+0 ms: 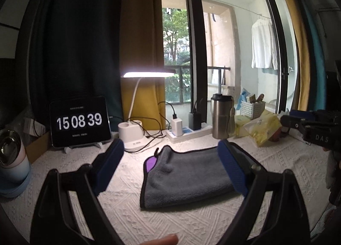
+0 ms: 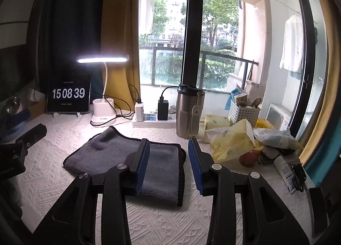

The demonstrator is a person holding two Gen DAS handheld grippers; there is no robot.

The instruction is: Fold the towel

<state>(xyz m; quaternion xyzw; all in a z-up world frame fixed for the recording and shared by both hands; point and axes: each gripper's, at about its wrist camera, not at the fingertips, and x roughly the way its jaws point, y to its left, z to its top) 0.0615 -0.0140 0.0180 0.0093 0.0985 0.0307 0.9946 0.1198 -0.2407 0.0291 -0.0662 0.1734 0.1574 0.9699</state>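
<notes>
A grey towel (image 1: 187, 176) with a dark border and a purple tag lies folded into a rectangle on the white textured table cover (image 1: 149, 221). My left gripper (image 1: 170, 151) is open and empty, held above the table with the towel between and beyond its blue pads (image 1: 231, 166). In the right wrist view the same towel (image 2: 119, 151) lies flat. My right gripper (image 2: 168, 146) is open and empty just above the towel's right end. The left gripper's dark body shows at the left edge (image 2: 23, 140).
Along the back stand a tablet clock (image 1: 80, 122), a lit desk lamp (image 1: 136, 136), a power strip with chargers (image 1: 187, 130) and a steel tumbler (image 2: 188, 112). A white basket (image 2: 244, 111), yellow tissue packs (image 2: 234, 138) and a tube (image 2: 284, 170) crowd the right. A pink-blue bottle (image 1: 11, 164) stands left.
</notes>
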